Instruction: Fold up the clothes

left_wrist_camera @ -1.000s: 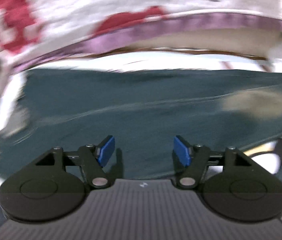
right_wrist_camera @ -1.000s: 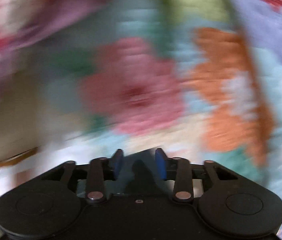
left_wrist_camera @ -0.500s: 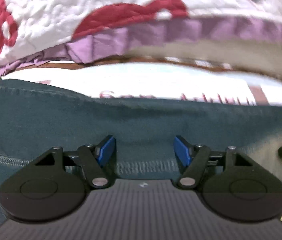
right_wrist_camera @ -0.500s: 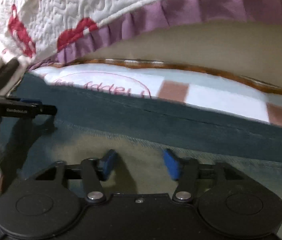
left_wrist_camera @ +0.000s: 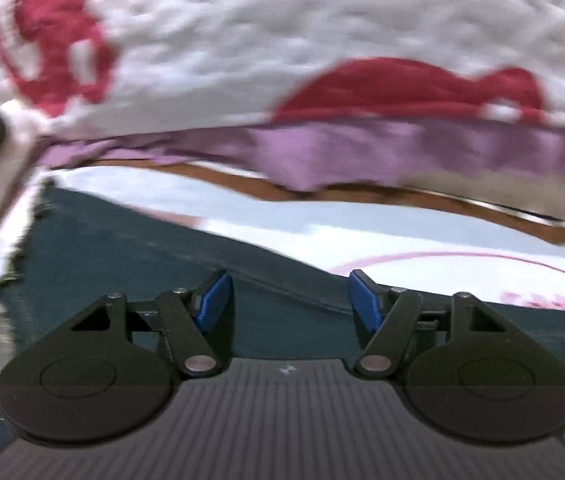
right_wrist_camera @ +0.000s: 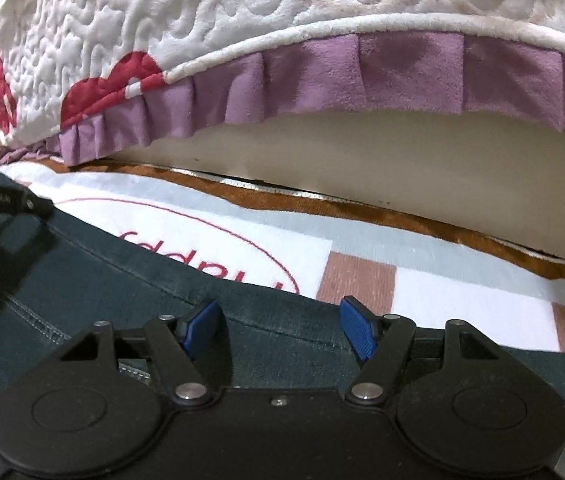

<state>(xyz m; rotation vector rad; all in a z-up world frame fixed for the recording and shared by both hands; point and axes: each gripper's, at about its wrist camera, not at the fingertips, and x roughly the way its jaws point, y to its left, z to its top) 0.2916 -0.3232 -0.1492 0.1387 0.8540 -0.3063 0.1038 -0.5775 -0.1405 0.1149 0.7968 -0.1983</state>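
Note:
Dark teal denim jeans (left_wrist_camera: 130,264) lie flat on a patterned mat, spread across the lower half of both views (right_wrist_camera: 114,280). My left gripper (left_wrist_camera: 286,300) hovers low over the denim near its far edge, open, with nothing between the blue pads. My right gripper (right_wrist_camera: 278,326) is also open just above the denim's far edge and holds nothing. A frayed end of the jeans shows at the left of the left wrist view. The left gripper's black tip (right_wrist_camera: 6,202) appears at the left edge of the right wrist view.
A white quilted cover (right_wrist_camera: 162,32) with red patches and a purple ruffle (right_wrist_camera: 322,76) overhangs just beyond the jeans. Under the jeans lies a mat (right_wrist_camera: 362,264) with white, grey and brown squares, red lettering and a brown border.
Both grippers have come down from a blurred swing to sit low over the jeans near the far edge. The right gripper's jaws have widened. The left view has shifted toward the frayed end.

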